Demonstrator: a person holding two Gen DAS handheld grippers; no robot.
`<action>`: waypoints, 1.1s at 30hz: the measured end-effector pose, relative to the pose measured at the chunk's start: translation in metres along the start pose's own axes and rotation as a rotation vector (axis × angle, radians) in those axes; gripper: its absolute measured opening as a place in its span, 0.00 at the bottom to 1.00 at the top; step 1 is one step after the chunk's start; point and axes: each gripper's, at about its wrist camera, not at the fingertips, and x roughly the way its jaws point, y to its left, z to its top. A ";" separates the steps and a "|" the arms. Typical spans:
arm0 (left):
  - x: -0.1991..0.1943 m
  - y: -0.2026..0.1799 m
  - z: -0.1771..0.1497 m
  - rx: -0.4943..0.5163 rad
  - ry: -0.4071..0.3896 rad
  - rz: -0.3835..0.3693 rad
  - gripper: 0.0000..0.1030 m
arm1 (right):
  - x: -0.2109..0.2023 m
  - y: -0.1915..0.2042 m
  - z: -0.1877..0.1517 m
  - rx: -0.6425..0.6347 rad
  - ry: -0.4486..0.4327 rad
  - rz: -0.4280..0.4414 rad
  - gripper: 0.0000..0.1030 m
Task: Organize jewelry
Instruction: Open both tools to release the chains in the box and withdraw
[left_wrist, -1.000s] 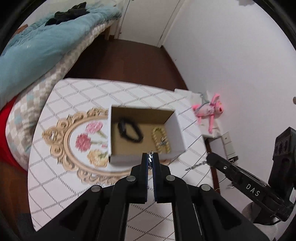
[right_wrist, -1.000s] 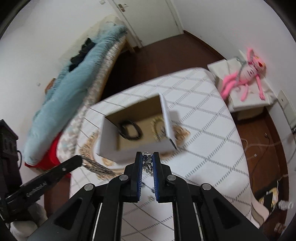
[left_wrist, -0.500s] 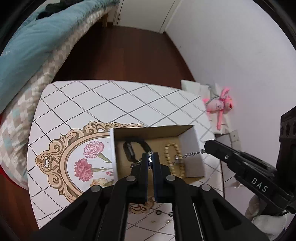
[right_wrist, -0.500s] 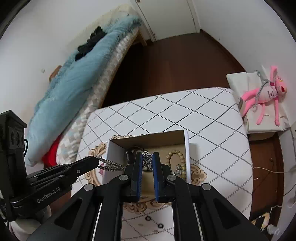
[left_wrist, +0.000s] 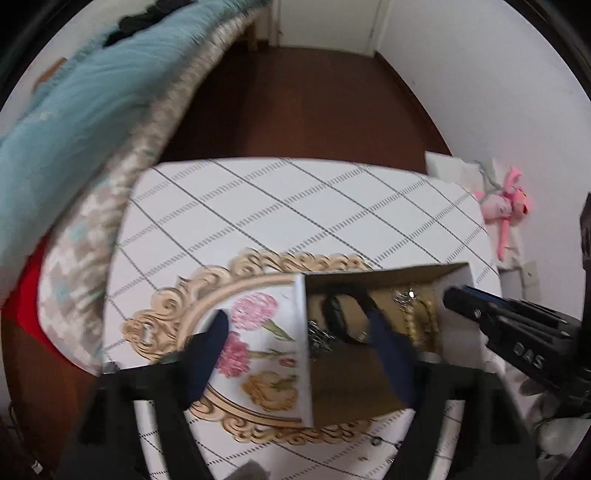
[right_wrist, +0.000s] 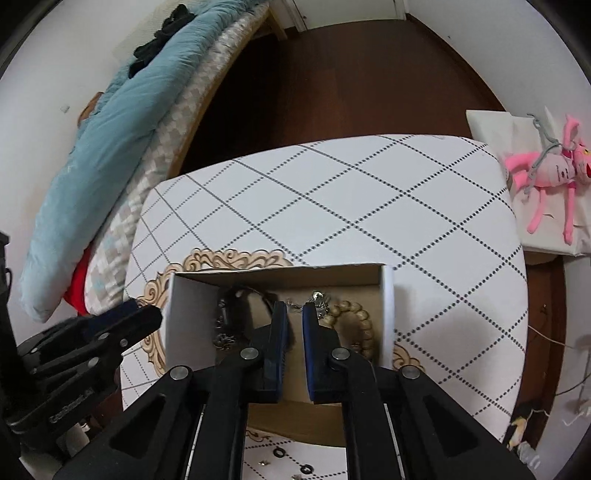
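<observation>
A white cardboard box (right_wrist: 388, 295) stands on the table and shows in the left wrist view (left_wrist: 301, 332) too. Inside lie a black bracelet (right_wrist: 231, 306), a tan bead bracelet (right_wrist: 364, 325) and a silver chain (right_wrist: 317, 301), whose other end (left_wrist: 319, 338) lies by the left wall. My left gripper (left_wrist: 295, 332) is open wide, its fingers either side of the box's left wall. My right gripper (right_wrist: 294, 314) is slightly open over the box middle, with nothing between its fingers.
The table (right_wrist: 351, 206) has a diamond-pattern cloth with a gold floral frame print (left_wrist: 251, 332). Small rings and studs (right_wrist: 291, 465) lie at the near edge. A bed (right_wrist: 129, 110) stands at left, a pink plush toy (right_wrist: 554, 173) on a white stand at right.
Both grippers have opened and let go of the silver chain, which now lies in the box. Both have moved down closer to the box.
</observation>
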 end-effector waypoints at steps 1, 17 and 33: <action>0.000 0.001 -0.001 0.002 -0.009 0.017 0.78 | -0.001 -0.001 -0.001 -0.002 -0.001 -0.013 0.31; 0.009 -0.002 -0.052 0.024 -0.038 0.110 1.00 | -0.028 0.001 -0.057 -0.115 -0.096 -0.395 0.97; -0.075 0.001 -0.072 -0.011 -0.174 0.076 1.00 | -0.106 0.023 -0.096 -0.081 -0.271 -0.376 0.97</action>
